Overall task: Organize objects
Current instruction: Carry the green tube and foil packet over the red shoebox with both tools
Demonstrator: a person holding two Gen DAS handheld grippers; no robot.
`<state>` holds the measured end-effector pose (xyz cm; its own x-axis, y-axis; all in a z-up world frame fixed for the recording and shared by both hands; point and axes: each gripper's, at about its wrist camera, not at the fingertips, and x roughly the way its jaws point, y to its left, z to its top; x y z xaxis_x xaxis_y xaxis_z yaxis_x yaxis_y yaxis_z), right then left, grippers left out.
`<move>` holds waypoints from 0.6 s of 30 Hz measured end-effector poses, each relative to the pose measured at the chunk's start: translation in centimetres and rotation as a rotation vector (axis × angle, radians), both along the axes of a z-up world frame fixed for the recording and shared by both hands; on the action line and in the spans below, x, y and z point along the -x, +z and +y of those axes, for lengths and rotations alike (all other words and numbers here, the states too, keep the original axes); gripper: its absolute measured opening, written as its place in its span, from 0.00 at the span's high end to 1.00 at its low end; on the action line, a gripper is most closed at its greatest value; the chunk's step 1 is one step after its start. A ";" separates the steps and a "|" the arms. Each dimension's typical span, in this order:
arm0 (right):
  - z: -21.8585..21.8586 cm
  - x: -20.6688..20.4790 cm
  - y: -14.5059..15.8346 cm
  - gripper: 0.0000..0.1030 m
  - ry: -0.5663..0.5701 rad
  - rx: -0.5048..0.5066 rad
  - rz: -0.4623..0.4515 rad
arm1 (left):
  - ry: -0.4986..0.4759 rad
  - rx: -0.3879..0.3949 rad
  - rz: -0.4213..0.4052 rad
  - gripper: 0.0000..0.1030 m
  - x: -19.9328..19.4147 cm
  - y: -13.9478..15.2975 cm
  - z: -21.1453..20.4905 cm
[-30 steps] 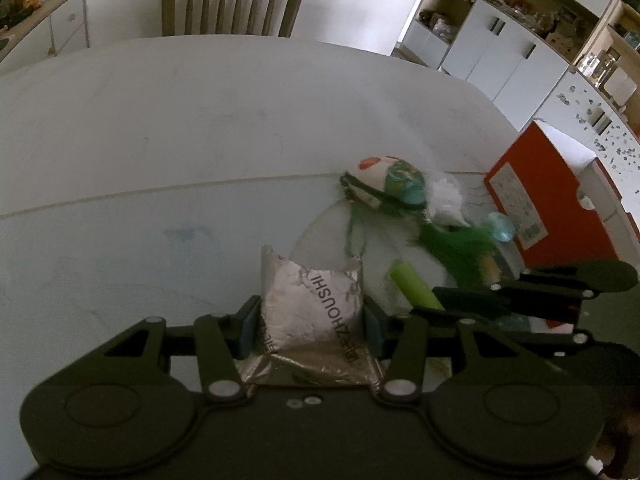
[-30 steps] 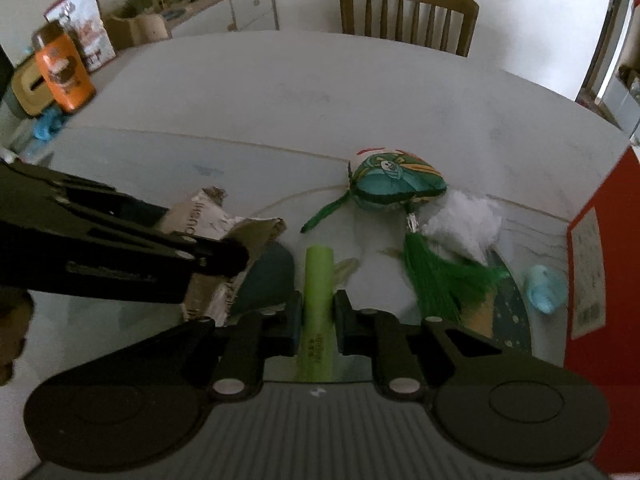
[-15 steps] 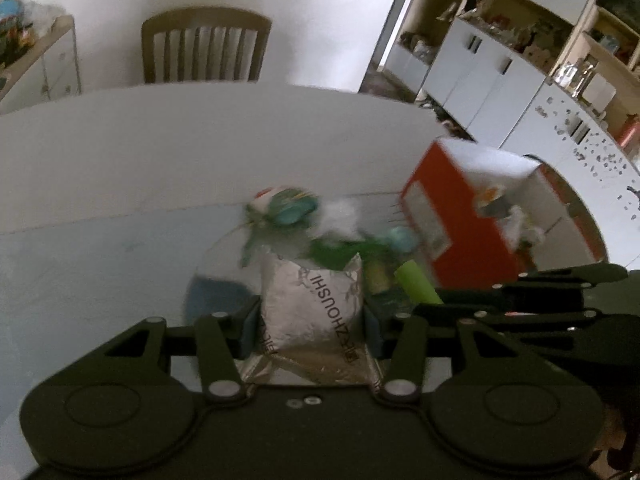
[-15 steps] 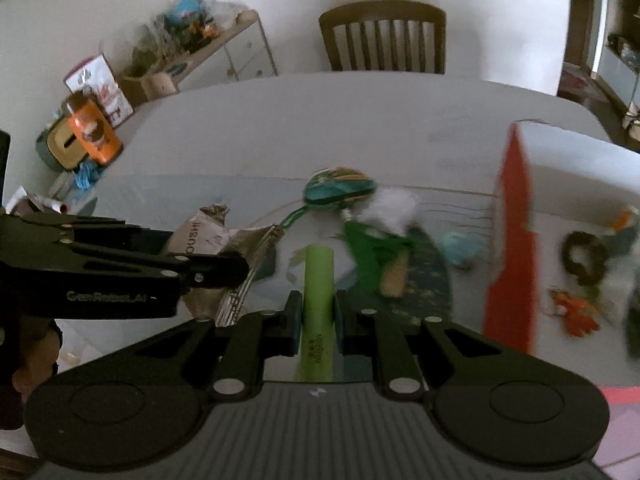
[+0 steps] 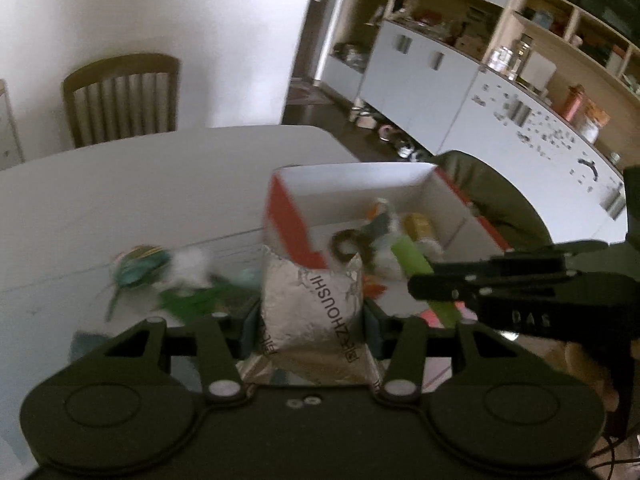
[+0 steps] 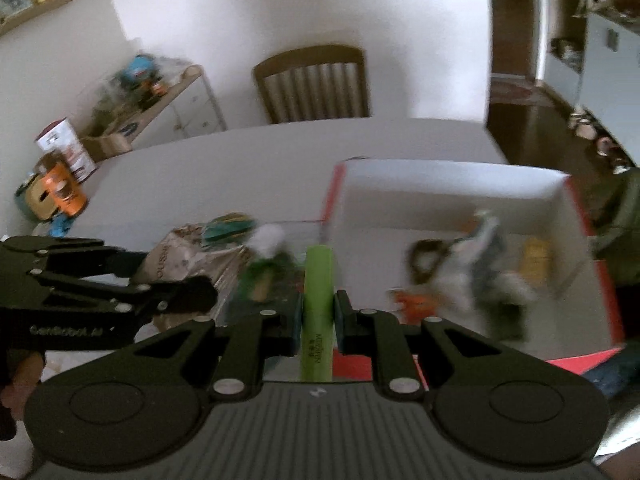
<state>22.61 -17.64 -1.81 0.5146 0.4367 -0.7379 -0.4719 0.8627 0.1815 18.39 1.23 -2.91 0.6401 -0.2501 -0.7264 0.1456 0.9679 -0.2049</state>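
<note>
My left gripper [image 5: 312, 322] is shut on a silver foil packet [image 5: 314, 312] with black lettering, held up in the air. My right gripper [image 6: 317, 312] is shut on a light green tube [image 6: 318, 308], also lifted. Ahead of both stands an open red box [image 5: 286, 216] with a white inside; several small items lie in this box [image 6: 452, 184]. The right gripper shows from the side in the left wrist view [image 5: 424, 286], with the green tube [image 5: 412, 258] poking past it. The left gripper [image 6: 200, 296] and its packet [image 6: 180, 258] appear at the left of the right wrist view.
A green tasselled pouch [image 5: 140, 266] and white fluff [image 5: 192, 264] lie on the white table [image 5: 140, 184] left of the box. A wooden chair [image 6: 312, 84] stands behind the table. An orange container [image 6: 60, 192] sits at the far left edge. White cabinets [image 5: 420, 80] line the right.
Both grippers have risen and swung right with their loads. The red box, at the right edge a second ago, is now straight ahead with its inside in view.
</note>
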 end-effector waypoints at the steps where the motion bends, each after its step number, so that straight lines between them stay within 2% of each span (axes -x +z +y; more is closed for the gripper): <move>1: -0.8 -0.2 0.1 0.85 -0.016 0.010 -0.010 | -0.009 0.002 0.001 0.52 -0.3 0.0 -0.8; 4: -3.5 -1.2 0.2 0.85 -0.059 0.023 -0.028 | -0.038 0.008 0.003 0.52 -1.4 0.3 -3.1; 9: -7.4 -3.1 0.3 0.85 -0.122 0.026 -0.050 | -0.070 -0.025 -0.013 0.52 -3.6 0.5 -6.6; 18: -12.3 -6.8 -0.9 0.85 -0.188 0.050 -0.060 | -0.044 -0.091 0.013 0.52 -8.7 -1.0 -10.2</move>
